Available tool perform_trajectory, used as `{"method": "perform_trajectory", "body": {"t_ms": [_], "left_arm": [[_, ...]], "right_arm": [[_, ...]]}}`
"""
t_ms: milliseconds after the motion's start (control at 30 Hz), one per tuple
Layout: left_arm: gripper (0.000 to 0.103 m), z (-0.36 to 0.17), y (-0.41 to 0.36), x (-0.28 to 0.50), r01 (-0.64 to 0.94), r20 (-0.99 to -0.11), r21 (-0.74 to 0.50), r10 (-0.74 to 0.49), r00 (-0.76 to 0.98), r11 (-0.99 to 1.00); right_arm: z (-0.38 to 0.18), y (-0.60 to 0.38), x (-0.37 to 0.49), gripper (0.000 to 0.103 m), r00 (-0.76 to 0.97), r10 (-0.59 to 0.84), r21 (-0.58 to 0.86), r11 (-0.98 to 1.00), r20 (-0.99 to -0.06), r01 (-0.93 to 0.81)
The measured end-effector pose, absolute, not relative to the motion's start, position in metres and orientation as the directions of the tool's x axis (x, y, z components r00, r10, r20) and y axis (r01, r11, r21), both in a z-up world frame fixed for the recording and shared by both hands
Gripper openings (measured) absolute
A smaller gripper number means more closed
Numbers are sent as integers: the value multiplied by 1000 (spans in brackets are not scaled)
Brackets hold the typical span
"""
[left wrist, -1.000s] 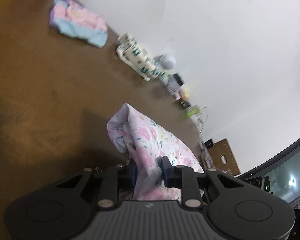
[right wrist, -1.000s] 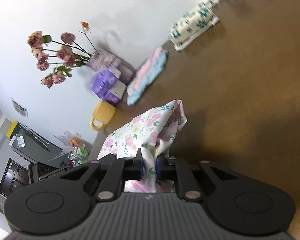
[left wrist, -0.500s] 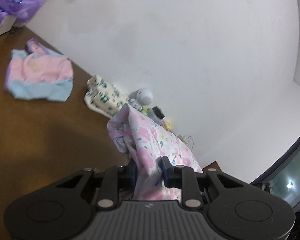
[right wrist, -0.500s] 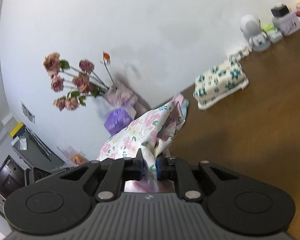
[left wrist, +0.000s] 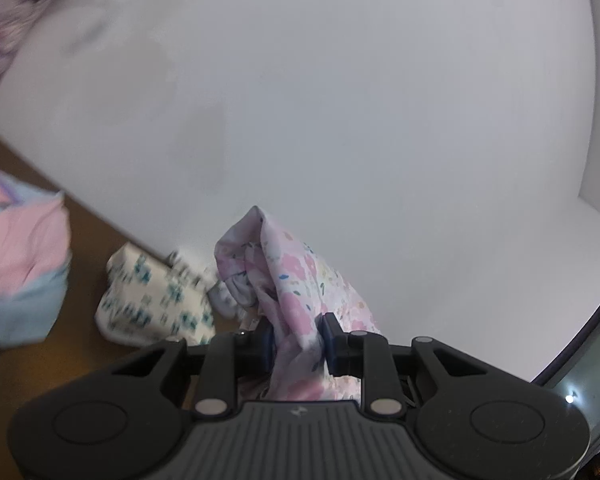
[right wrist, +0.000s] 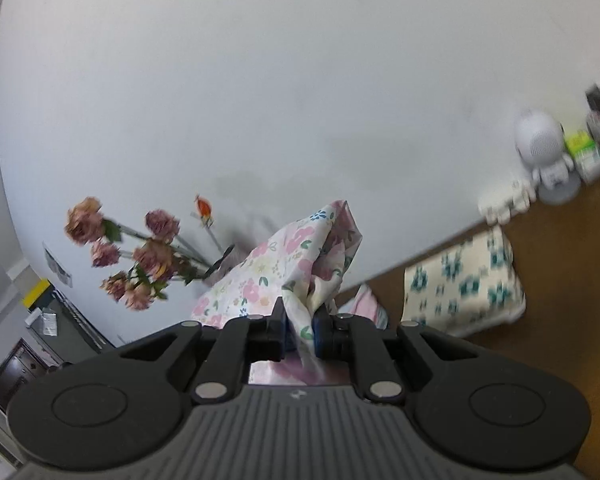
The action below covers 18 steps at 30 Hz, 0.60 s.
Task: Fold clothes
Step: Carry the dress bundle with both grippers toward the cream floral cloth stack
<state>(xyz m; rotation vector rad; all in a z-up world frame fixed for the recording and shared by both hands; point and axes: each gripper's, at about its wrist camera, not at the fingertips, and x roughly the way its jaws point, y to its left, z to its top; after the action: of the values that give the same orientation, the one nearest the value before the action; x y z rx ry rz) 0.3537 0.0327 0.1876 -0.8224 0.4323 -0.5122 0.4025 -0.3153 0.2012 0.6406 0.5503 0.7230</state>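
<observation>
**A:** Left wrist view: left gripper (left wrist: pixel 296 334) clamped on a bunch of the floral cloth (left wrist: pixel 300 280), fabric pinched between both pads and sticking up past the tips. Cloth is lifted off the table (left wrist: pixel 88 240).

**B:** Right side?

**A:** Same. Right gripper (right wrist: pixel 299 330) pinched shut on the floral cloth (right wrist: pixel 300 256), which rises in a peak above the fingers and hangs back under the body.

**B:** What's around the cloth?

**A:** Left view: folded teal-print cloth (left wrist: pixel 156 300) just left of it on the table, pink and blue garment (left wrist: pixel 20 264) further left, both blurred. White wall (left wrist: pixel 340 100) behind. Right view: teal-print cloth (right wrist: pixel 464 284) to the right of the floral cloth, a pink strip (right wrist: pixel 366 304) just beside it, dried flowers (right wrist: pixel 140 260) to the left against the wall.

**B:** Obstructions?

**A:** The bunched cloth hides what's directly ahead of each gripper. White round device (right wrist: pixel 544 152) and small items sit far right at the wall, well apart.
</observation>
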Motion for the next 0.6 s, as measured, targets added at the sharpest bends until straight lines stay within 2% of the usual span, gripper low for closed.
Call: {"method": "perform_trajectory", "body": {"t_ms": [200, 400, 600], "left_arm": [[23, 191, 26, 424, 243, -140, -801, -565, 813, 548], [23, 161, 26, 489, 185, -165, -819, -533, 830, 543], [23, 107, 24, 530, 88, -245, -843, -524, 816, 531]], "right_arm": [[210, -314, 470, 11, 646, 718, 685, 608, -259, -401], [168, -310, 536, 11, 628, 722, 736, 589, -292, -335], [109, -312, 576, 11, 599, 731, 792, 559, -328, -248]]}}
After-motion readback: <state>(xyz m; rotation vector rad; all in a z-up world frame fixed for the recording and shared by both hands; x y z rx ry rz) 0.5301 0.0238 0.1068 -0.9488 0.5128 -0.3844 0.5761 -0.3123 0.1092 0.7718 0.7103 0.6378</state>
